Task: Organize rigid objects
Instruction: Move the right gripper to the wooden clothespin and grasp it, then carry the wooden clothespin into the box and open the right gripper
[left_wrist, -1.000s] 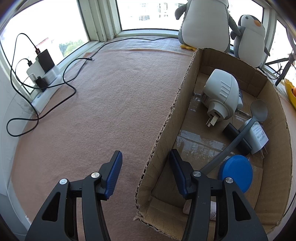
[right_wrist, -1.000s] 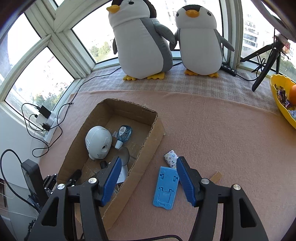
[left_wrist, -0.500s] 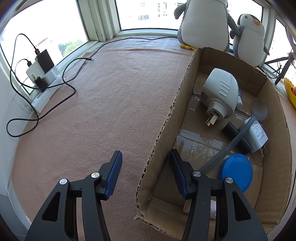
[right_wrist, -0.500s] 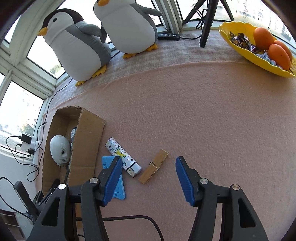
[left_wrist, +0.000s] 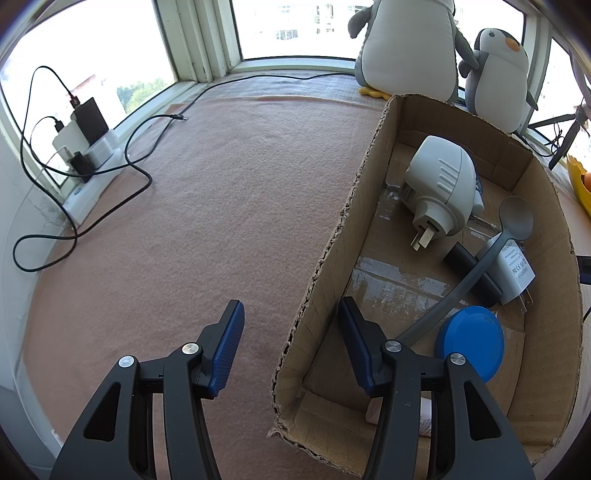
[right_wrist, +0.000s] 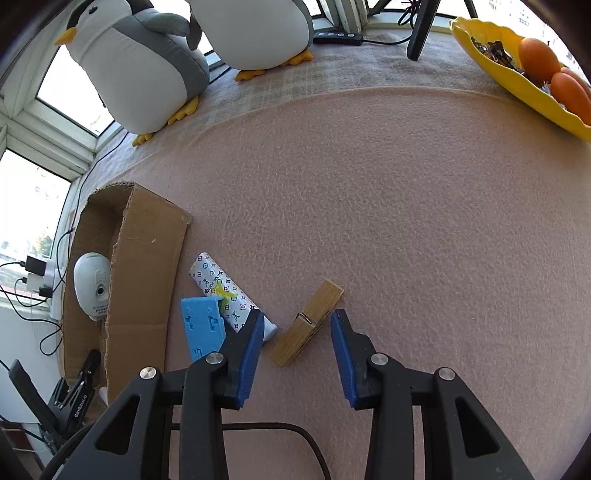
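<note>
My right gripper (right_wrist: 297, 325) is open and empty, low over the pink cloth, with a wooden clothespin (right_wrist: 306, 323) lying between its fingertips. A patterned white lighter (right_wrist: 229, 295) and a blue phone stand (right_wrist: 202, 328) lie just left of it, beside the cardboard box (right_wrist: 144, 266). My left gripper (left_wrist: 290, 325) is open and empty, its jaws astride the box's left wall (left_wrist: 332, 251). Inside the box lie a white plug adapter (left_wrist: 439, 184), a grey spoon (left_wrist: 480, 251), a white charger (left_wrist: 511, 266), a black block (left_wrist: 471, 273) and a blue lid (left_wrist: 470, 343).
Two plush penguins (right_wrist: 147, 66) stand by the window. A yellow bowl with oranges (right_wrist: 532, 74) sits far right. A power strip with chargers and black cables (left_wrist: 85, 147) lies at the left window. A black cable (right_wrist: 295, 439) runs under my right gripper.
My right gripper has swung right and down from over the box to the clothespin, which now lies between its open fingertips. The left gripper has not moved.
</note>
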